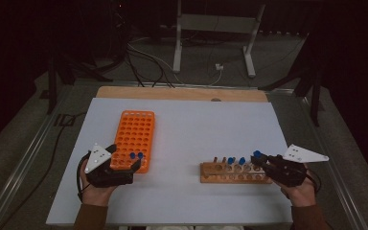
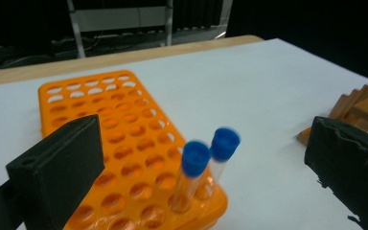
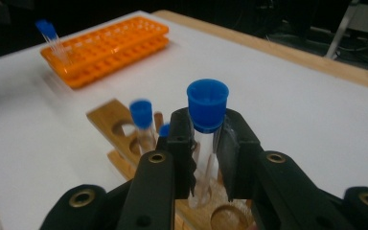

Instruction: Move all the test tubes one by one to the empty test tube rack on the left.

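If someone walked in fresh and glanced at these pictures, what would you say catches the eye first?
Most striking is the bright orange tube rack left of centre on the white table, with two blue-capped tubes upright at its near edge between the open left tongs. Next, at the wooden rack on the right, the right tongs are shut on a blue-capped tube.

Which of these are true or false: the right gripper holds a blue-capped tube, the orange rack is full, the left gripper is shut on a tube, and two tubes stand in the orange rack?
The right gripper holds a blue-capped tube: true.
The orange rack is full: false, almost all of its holes are empty.
The left gripper is shut on a tube: false, its jaws stand wide apart with nothing clamped.
Two capped tubes stand in the orange rack: true, at its near corner.
The held tube stands over the wooden rack: true.
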Available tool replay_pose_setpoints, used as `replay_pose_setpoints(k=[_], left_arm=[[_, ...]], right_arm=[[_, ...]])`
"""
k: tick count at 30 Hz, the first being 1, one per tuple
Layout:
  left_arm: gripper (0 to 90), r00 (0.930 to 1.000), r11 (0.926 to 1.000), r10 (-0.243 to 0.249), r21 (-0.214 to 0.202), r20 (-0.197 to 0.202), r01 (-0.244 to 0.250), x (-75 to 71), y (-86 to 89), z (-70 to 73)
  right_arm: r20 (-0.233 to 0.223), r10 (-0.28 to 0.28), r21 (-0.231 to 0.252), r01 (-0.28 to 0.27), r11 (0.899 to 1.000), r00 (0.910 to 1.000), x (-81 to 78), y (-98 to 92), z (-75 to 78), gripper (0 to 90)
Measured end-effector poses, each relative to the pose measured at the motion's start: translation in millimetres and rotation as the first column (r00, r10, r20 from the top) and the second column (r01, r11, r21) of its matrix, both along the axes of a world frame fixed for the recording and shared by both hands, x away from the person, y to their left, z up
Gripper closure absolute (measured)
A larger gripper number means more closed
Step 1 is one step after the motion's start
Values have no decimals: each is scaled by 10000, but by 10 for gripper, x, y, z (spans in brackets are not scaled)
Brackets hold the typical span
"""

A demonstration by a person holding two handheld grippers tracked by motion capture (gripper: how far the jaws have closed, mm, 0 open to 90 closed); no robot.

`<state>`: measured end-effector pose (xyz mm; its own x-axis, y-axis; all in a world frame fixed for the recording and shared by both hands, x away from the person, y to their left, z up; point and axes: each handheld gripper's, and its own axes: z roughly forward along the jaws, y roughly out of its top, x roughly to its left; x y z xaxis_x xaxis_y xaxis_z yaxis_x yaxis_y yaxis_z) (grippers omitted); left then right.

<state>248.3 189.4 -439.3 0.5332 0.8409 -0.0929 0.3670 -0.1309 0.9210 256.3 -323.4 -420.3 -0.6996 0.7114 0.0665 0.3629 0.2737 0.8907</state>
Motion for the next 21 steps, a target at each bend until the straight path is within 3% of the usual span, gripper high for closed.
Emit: replay_pose_setpoints(k=[12,21], left_arm=[[9,9981,9985,-519,-127,342,524,34,-205,167],[12,9951,9961,-864,-143,483,872,80,-419,213]], right_arm=[[515,-308,253,295,9992,9982,59,-13,301,766],[555,-496,697,457,9965,9972,207,128,334,766]])
